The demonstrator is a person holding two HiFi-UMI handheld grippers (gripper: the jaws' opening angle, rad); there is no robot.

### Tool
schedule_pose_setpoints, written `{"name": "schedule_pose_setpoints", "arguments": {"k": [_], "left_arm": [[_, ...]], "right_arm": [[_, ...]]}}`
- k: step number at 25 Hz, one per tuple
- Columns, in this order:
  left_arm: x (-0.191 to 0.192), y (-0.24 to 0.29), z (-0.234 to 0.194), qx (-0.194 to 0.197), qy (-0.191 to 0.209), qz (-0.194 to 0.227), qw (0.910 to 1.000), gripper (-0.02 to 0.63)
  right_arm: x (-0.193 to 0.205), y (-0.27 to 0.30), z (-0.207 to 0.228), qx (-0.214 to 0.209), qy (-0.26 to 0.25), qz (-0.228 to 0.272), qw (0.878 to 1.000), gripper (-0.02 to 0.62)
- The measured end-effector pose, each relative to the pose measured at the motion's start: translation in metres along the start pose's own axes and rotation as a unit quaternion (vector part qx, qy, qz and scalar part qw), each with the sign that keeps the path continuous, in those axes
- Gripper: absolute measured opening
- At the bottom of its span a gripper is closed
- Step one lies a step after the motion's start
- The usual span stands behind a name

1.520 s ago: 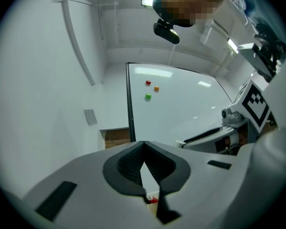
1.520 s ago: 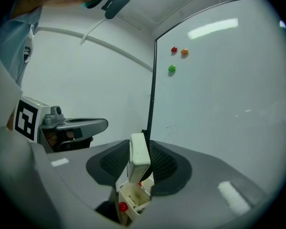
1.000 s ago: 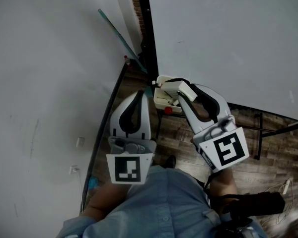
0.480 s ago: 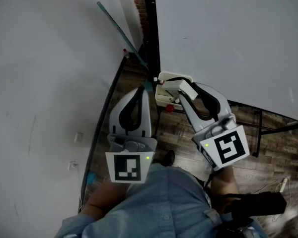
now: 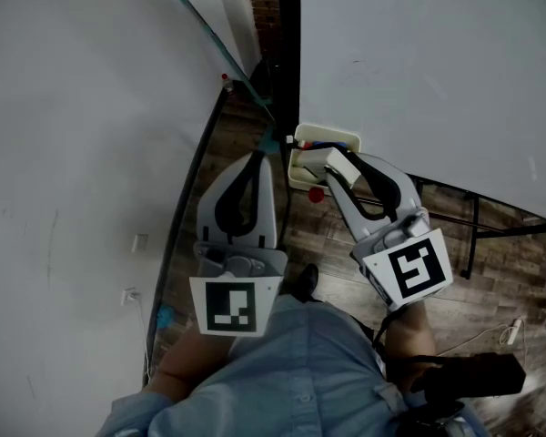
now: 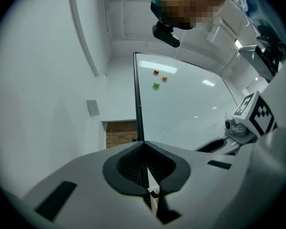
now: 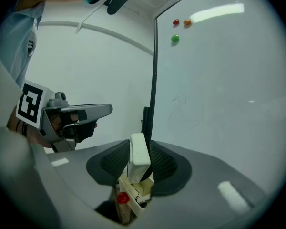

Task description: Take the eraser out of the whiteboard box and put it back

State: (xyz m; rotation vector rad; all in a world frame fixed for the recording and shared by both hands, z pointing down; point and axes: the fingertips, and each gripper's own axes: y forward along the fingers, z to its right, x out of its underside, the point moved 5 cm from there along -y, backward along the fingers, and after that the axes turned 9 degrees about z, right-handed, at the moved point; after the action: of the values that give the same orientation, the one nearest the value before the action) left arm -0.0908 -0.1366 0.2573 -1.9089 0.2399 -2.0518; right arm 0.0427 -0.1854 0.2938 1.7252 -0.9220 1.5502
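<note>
While gripped above box (image 5: 328, 134), eraser (image 7: 139, 154) stands near-upright

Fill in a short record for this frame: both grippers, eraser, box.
right gripper: shut on the eraser
left gripper: shut, nothing between the jaws, beside the box
eraser: white block, held over the whiteboard box
whiteboard box: cream tray at the lower corner of the whiteboard

Right claw (image 5: 331, 167) gripping eraser (image 5: 342, 164), over box (image 5: 331, 133)
</note>
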Motion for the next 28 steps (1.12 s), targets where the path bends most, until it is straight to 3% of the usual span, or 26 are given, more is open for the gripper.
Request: {"name": "schedule_pose_setpoints", "arguments": {"k": [28], "left_arm": [[0.04,0.022,-0.025,0.024,-0.025,-0.039,0.9987,0.005]], "right_arm": [[0.063,0.038,-0.012,-0.003,-0.006,-0.099,0.995,0.132]]}}
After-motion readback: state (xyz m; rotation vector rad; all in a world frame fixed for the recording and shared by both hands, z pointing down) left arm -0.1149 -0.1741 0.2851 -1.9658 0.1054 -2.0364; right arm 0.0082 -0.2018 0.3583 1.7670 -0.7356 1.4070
